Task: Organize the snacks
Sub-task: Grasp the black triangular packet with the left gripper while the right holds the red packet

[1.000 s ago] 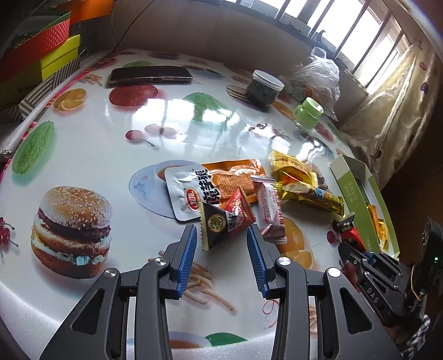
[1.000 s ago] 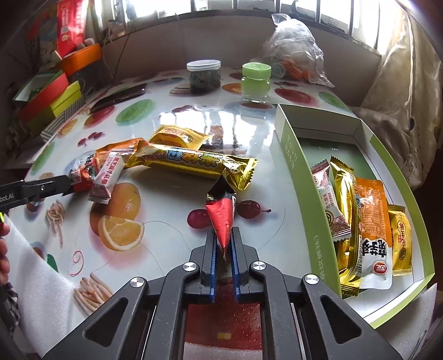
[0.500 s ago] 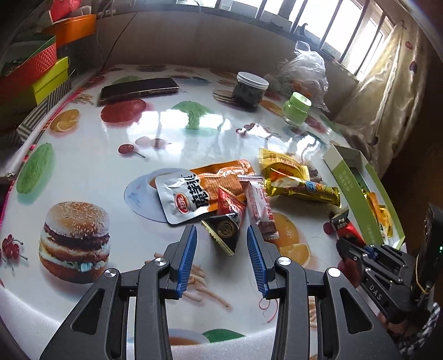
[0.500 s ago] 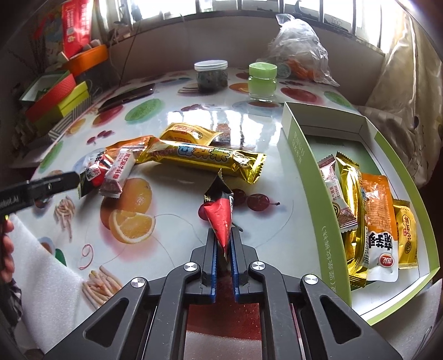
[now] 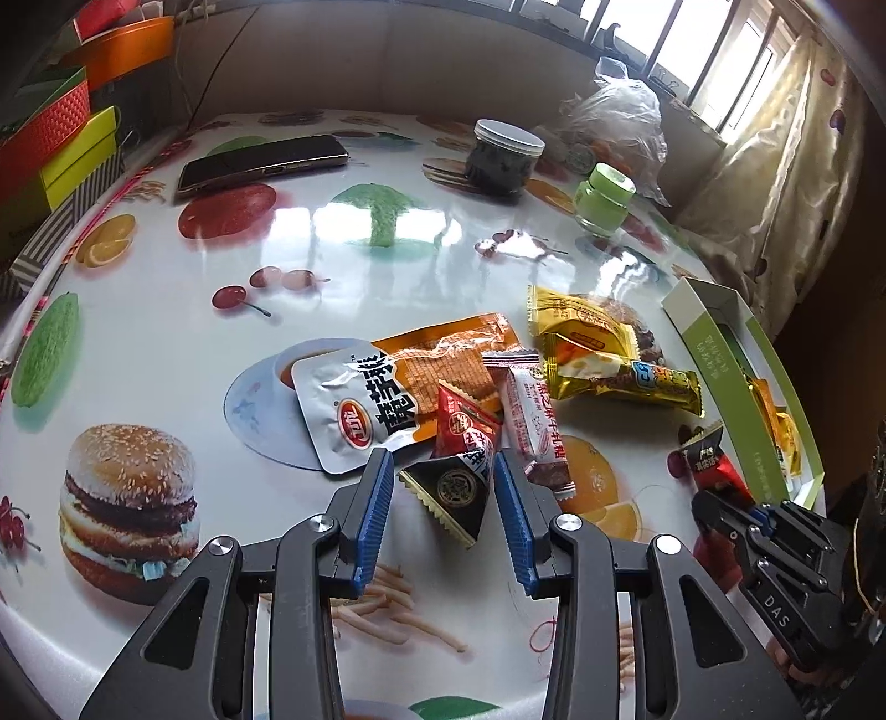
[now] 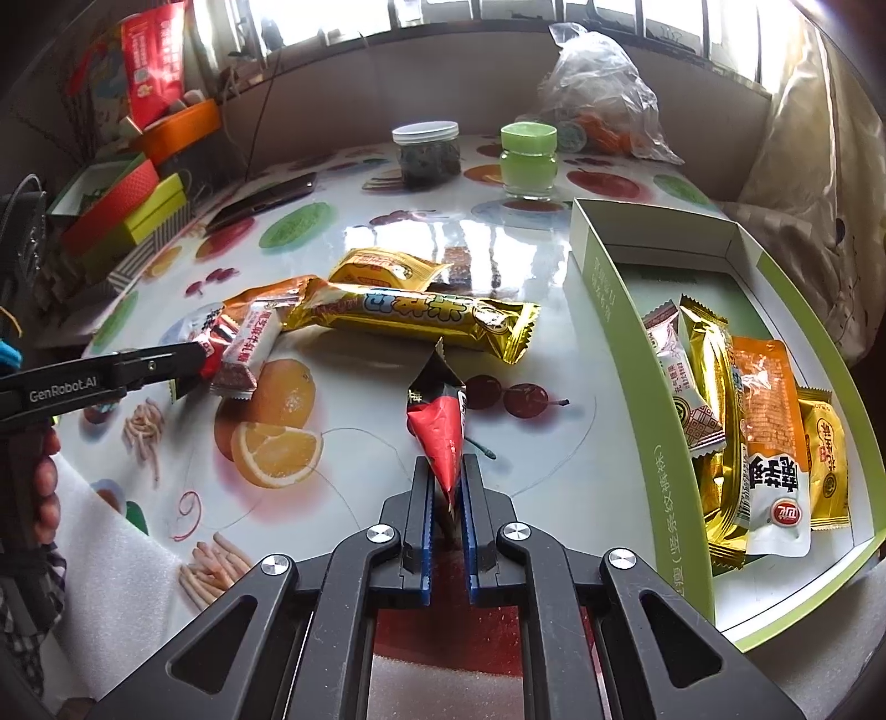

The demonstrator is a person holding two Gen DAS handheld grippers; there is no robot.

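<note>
Crowding triangular snack (image 5: pixel 462 487): nougat bar (image 5: pixel 534 423); konjac pouch (image 5: pixel 362 410)

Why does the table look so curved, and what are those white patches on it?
Both wrist views use fisheye lenses, which bend the table edge. Left view: window glare whitens the glossy top. Right view: the same glare, and overexposed windows.

A home — food-print tablecloth (image 5: pixel 166 343), curtained window (image 5: pixel 775 138), phone (image 5: pixel 260 166) and jars (image 6: pixel 426 149) about
</note>
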